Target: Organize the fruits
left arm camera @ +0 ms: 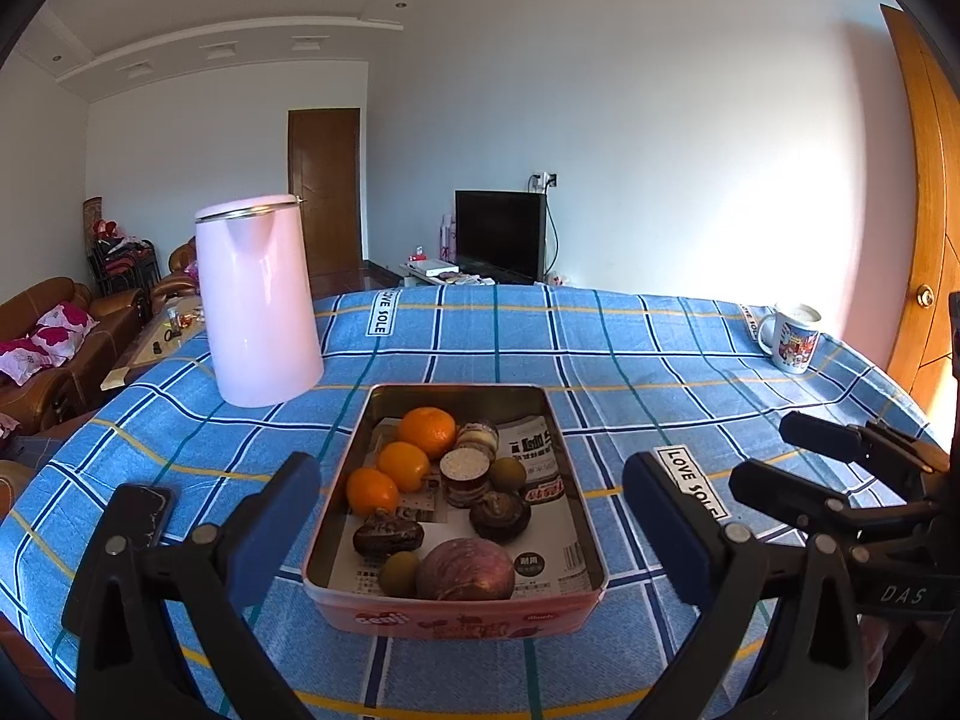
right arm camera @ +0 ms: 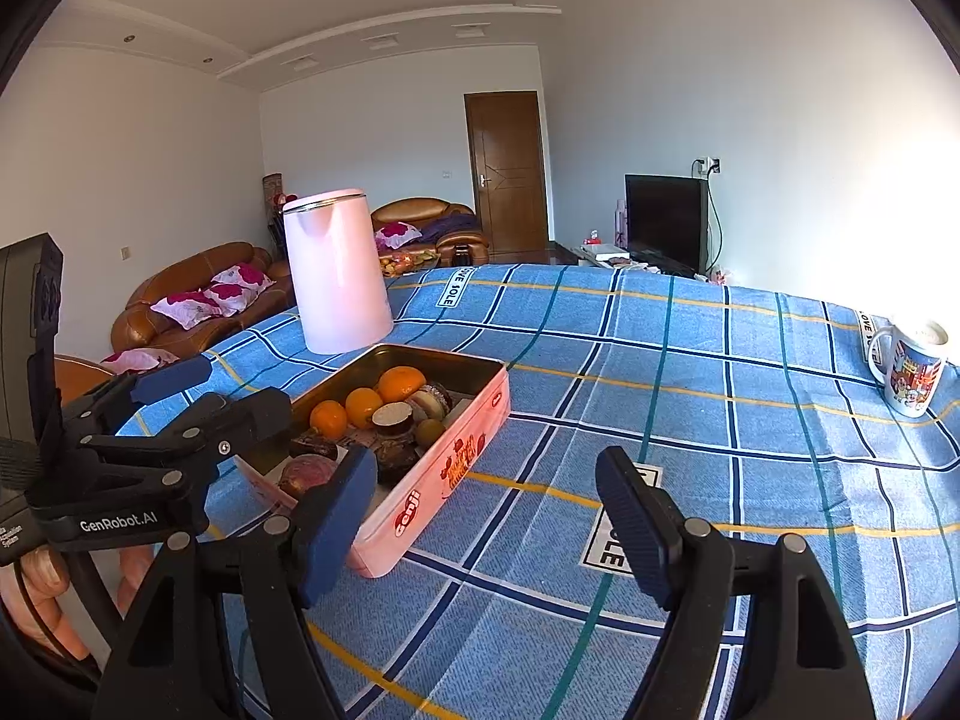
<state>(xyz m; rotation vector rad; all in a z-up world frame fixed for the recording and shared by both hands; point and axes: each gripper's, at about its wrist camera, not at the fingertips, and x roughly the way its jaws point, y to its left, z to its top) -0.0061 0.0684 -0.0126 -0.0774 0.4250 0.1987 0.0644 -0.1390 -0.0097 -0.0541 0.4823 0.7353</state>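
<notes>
Hovering — left tool (left arm camera: 471, 498) released over fruit tin (left arm camera: 384, 420) | right tool (right arm camera: 486, 516) released — above tablecloth (right arm camera: 750, 396)

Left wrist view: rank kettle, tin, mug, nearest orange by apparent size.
1. Pink kettle and pink tin: similar in frame area; the tin sits nearer the camera, so unranked.
2. Mug: farther away, true size unsure.
3. Nearest orange: smallest.
</notes>
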